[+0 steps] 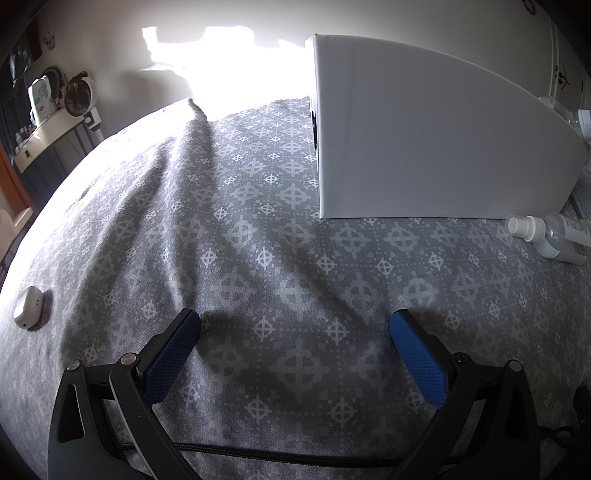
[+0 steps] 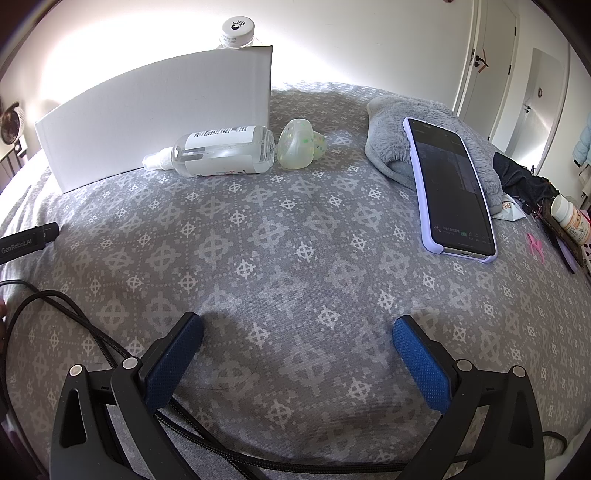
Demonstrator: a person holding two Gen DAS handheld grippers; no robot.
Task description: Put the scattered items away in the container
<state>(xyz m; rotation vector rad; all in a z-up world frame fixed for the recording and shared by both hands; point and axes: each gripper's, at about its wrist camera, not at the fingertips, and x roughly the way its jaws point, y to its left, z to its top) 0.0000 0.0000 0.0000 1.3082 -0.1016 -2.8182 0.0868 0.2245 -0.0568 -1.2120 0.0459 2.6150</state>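
Observation:
A white box (image 1: 424, 129) stands on the patterned grey bedspread; it also shows in the right wrist view (image 2: 159, 110). A clear spray bottle (image 2: 218, 151) lies on its side against the box, also seen at the far right of the left wrist view (image 1: 550, 230). A translucent speckled case (image 2: 299, 146) lies beside the bottle. A small white earbud case (image 1: 27, 306) lies far left. A capped bottle (image 2: 238, 31) stands behind or inside the box. My left gripper (image 1: 295, 328) is open and empty over the bedspread. My right gripper (image 2: 297, 332) is open and empty.
A phone in a lilac case (image 2: 450, 188) leans on a grey plush slipper (image 2: 413, 133). A pill bottle (image 2: 572, 219), a pink clip (image 2: 535, 245) and dark items lie at the right edge. A black cable (image 2: 55, 306) trails left. Side table (image 1: 48, 125) stands beyond the bed.

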